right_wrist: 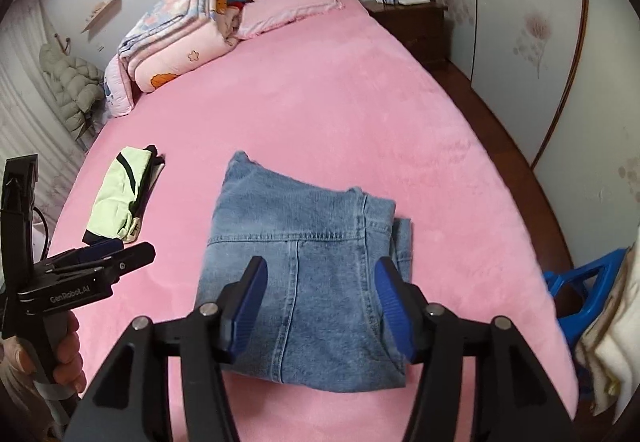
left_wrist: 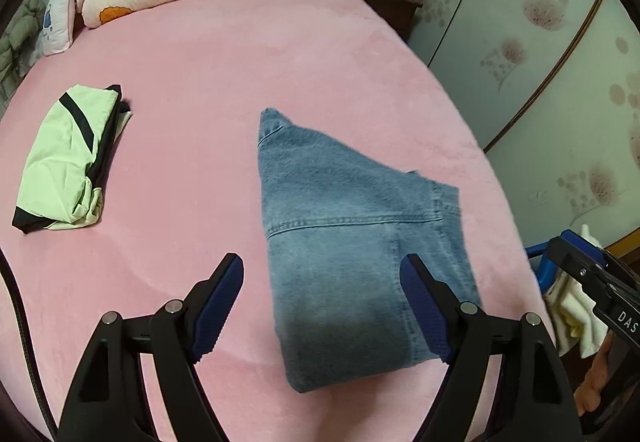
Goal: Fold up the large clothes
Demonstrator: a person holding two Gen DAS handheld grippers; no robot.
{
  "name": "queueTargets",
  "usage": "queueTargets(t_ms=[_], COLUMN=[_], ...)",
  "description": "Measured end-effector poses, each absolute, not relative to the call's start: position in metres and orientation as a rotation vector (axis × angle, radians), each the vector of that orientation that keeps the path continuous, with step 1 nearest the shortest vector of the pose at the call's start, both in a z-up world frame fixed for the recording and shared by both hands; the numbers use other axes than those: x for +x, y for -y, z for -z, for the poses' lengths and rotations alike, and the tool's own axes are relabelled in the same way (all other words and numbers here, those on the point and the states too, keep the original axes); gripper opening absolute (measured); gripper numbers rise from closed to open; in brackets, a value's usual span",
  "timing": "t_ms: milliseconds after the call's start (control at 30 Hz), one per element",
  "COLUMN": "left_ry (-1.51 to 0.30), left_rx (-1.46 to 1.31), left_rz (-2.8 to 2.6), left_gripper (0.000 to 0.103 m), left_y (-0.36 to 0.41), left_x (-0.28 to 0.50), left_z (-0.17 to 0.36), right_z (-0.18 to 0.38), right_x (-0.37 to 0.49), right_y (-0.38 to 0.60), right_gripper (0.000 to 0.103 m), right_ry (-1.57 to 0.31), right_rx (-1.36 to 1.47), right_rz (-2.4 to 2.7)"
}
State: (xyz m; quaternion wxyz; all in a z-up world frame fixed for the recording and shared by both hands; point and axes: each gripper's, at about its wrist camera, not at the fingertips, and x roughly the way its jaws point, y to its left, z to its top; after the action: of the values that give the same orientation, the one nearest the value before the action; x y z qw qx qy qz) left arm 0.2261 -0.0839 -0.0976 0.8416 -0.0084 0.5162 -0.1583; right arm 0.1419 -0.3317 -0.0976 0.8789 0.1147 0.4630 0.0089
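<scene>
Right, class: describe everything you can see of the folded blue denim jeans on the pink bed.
The folded blue denim jeans are faded light-blue cotton denim with stitched seams and a curved yoke seam across the top layer. They lie flat in a compact, roughly rectangular bundle of several layers, one corner poking towards the headboard and an edge of a lower layer sticking out at the right. They rest near the foot of the pink plush bedcover. Nothing else touches them; both grippers hover above with jaws apart.
</scene>
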Motion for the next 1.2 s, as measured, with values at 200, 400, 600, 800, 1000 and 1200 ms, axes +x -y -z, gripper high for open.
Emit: queueTargets(t_ms=[200,400,600,800,1000,1200], left_ry=[-1.07,-1.102,-1.17,-1.267,-1.321,-1.321], left_rx=[-0.075,-0.117,-0.104,-0.174,-0.162,-0.192], left_rz=[0.377,0.402,0.384,0.419,0.454,0.436], left_gripper=[0.079,0.092,0.092,0.092,0.093,0.098], left_y=[0.086,0.085,0.089,0.087,0.094,0.092], left_x=[0.219,0.218,0.226,0.243,0.257,0.272], left_z=[0.089,0.109,0.155,0.207,0.246,0.266], right_z=[0.082,0.1,0.149,0.207,0.262,0.292], right_x=[0.138,0.142,0.154,0.169,0.189,0.204], right_y=[0.348,0.366,0.376,0.375,0.383,0.385], right_gripper=[0.072,0.08,0.084,0.084,0.084,0.084], right_ry=[-0.929,-0.957,-1.05,-1.149,-1.242,-1.293], right_rx=[0.281,0.316,0.308,0.302,0.382,0.408], right_rz=[-0.026,-0.017,-0.023,-0.084,-0.11,-0.141])
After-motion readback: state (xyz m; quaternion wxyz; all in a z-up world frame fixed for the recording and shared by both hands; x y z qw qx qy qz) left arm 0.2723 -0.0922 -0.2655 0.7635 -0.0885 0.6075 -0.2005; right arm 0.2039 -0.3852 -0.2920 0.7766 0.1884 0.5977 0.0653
